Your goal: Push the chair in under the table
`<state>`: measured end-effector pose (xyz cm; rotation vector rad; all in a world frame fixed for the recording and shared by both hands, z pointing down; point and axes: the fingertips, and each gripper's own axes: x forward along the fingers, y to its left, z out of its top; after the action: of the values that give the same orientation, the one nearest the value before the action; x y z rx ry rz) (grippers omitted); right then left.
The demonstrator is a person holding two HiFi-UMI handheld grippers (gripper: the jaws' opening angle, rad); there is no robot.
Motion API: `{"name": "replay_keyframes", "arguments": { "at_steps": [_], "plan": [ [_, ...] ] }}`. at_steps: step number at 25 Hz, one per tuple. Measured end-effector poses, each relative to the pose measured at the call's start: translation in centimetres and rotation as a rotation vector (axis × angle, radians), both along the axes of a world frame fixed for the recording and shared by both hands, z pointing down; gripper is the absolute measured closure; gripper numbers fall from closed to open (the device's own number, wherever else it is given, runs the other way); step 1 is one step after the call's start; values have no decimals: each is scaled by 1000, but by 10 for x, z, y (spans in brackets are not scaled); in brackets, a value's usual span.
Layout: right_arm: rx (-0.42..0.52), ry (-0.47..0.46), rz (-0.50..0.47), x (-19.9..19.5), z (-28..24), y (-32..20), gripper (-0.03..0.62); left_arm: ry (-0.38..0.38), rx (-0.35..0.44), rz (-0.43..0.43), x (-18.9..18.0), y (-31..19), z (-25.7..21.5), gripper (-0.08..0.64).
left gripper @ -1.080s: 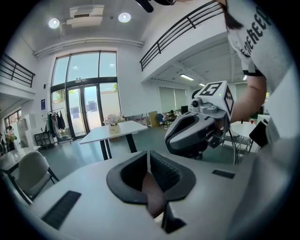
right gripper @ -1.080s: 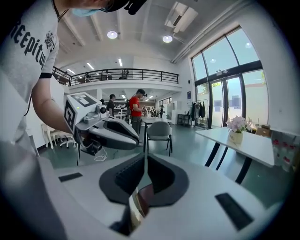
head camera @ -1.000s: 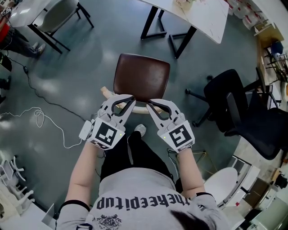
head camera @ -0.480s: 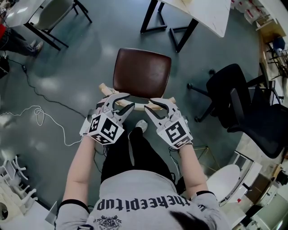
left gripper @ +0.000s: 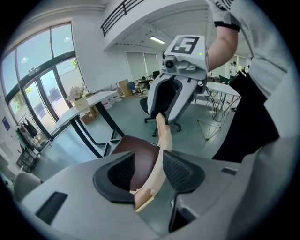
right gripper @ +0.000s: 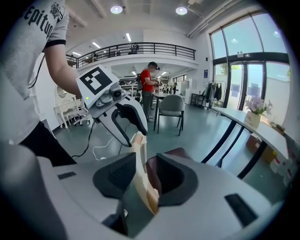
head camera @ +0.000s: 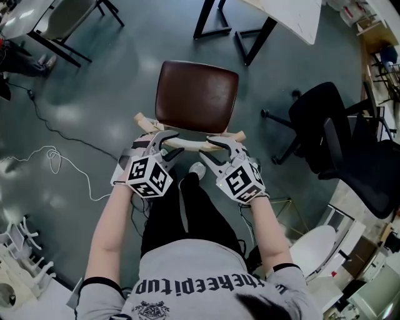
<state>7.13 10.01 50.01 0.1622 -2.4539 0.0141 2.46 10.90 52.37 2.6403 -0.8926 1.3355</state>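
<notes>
We are keeping the left gripper (head camera: 166, 139) and the right gripper (head camera: 219, 144) astride the chair (head camera: 196, 95)'s wooden back rail (head camera: 187, 145). Both jaws have just been opening and are not clamping it. The chair is standing at 7 o'clock from the table (head camera: 294, 15), not under it.

Grey short-sleeved T-shirt (head camera: 187, 265), with a black band at each sleeve hem and black block lettering and a dark crest printed on the front. Black trousers (head camera: 197, 215); one pale shoe (head camera: 196, 169) in sight. Left gripper (head camera: 166, 139) and right gripper (head camera: 220, 144): light grey moulded shells, arched grey arms, jaws faced with black ribbed pads. Each carries a white cube (head camera: 149, 177) printed with black square markers, with a small round camera lens (left gripper: 169, 63) and a lit green light (left gripper: 202, 54) beneath.
</notes>
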Motion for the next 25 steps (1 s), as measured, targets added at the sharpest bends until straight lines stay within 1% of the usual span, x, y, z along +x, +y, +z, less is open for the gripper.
{"name": "replay_keyframes", "arguments": {
  "at_steps": [9,14,18,25],
  "plan": [
    [-15,67,-39,0,27,9,434,-60,-54,74,2,10,28,357],
    [-13,125,-62,4,42,11,410,-100,-72,116,4,11,41,348],
    [9,184,-86,9,57,14,384,-116,-80,129,5,13,51,345],
    [34,251,-108,14,70,10,373,-128,-96,141,4,12,60,345]
  ]
}}
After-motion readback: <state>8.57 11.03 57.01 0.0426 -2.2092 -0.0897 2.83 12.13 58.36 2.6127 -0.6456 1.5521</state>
